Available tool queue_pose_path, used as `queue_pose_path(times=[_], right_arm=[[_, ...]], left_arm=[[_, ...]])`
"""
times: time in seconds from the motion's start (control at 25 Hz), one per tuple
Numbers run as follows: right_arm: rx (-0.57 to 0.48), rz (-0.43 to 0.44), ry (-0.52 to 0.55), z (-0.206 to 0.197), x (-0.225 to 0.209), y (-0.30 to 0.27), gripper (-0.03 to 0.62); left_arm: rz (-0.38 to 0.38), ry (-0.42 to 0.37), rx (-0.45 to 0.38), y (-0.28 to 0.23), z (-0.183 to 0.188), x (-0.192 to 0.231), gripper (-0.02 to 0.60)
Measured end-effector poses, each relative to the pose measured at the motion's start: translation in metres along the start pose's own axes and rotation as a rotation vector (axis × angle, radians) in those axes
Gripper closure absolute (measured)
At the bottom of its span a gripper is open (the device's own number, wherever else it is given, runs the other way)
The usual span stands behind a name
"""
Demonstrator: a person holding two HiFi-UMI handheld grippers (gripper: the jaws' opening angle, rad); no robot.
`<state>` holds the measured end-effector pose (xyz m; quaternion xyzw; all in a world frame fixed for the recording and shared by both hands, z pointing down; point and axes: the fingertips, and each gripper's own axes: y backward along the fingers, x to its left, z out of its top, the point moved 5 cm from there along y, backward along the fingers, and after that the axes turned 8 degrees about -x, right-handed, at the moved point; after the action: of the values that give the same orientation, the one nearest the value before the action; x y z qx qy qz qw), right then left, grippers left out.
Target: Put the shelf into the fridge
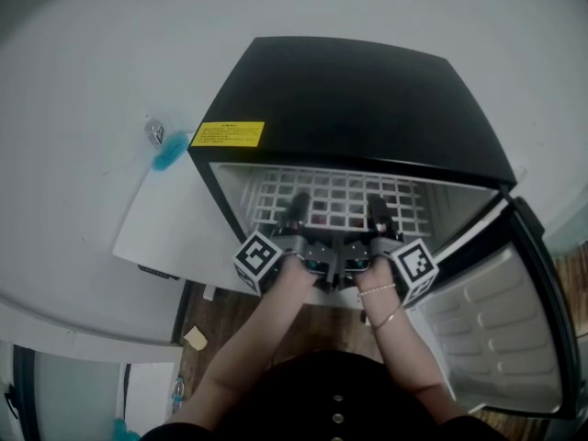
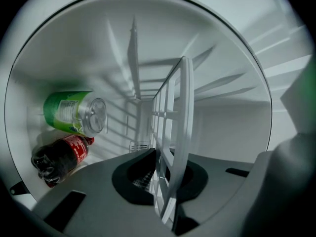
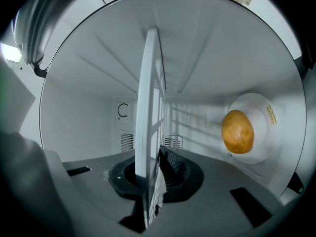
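A white wire-grid shelf point(image 1: 340, 196) lies flat inside the small black fridge point(image 1: 358, 99), its front edge at the opening. My left gripper point(image 1: 299, 211) is shut on the shelf's front rail, left of centre. My right gripper point(image 1: 378, 217) is shut on the same rail, right of centre. In the left gripper view the shelf point(image 2: 170, 132) runs edge-on between the jaws into the white interior. The right gripper view shows the shelf point(image 3: 149, 132) clamped edge-on the same way.
The fridge door point(image 1: 514, 329) hangs open at the right. Inside lie a green can point(image 2: 74, 113), a dark cola bottle point(image 2: 59, 157), and a potato point(image 3: 237, 131) on a white plate point(image 3: 261, 132). A white table point(image 1: 92, 136) stands left of the fridge.
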<state>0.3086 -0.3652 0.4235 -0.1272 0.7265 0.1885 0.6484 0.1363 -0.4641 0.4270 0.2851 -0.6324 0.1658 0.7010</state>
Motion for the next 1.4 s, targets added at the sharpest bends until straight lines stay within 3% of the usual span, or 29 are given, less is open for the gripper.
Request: queue_pose_path(times=[0.28,0.48,0.76,1.16,1.4], right_arm=[[0.01,0.042,-0.034,-0.001,-0.001,0.002,0.56],[0.079,0.065,-0.004,-0.008,-0.002,0.005,0.559],[0.147,0.091,0.016,-0.018,0.006,0.022,0.51],[0.186,0.071,0.062,-0.016,0.001,0.064,0.51],[0.195,0.123,0.134,-0.016,0.016,0.093,0.511]], left_arm=[[-0.013,0.01,-0.022,0.002,-0.001,-0.002,0.546],[-0.006,-0.037,-0.004,0.008,0.001,-0.001,0.543],[0.006,-0.021,0.024,0.027,-0.006,-0.008,0.482],[0.033,-0.105,0.123,0.067,-0.017,-0.011,0.477],[0.023,-0.186,0.155,0.094,-0.018,-0.018,0.478]])
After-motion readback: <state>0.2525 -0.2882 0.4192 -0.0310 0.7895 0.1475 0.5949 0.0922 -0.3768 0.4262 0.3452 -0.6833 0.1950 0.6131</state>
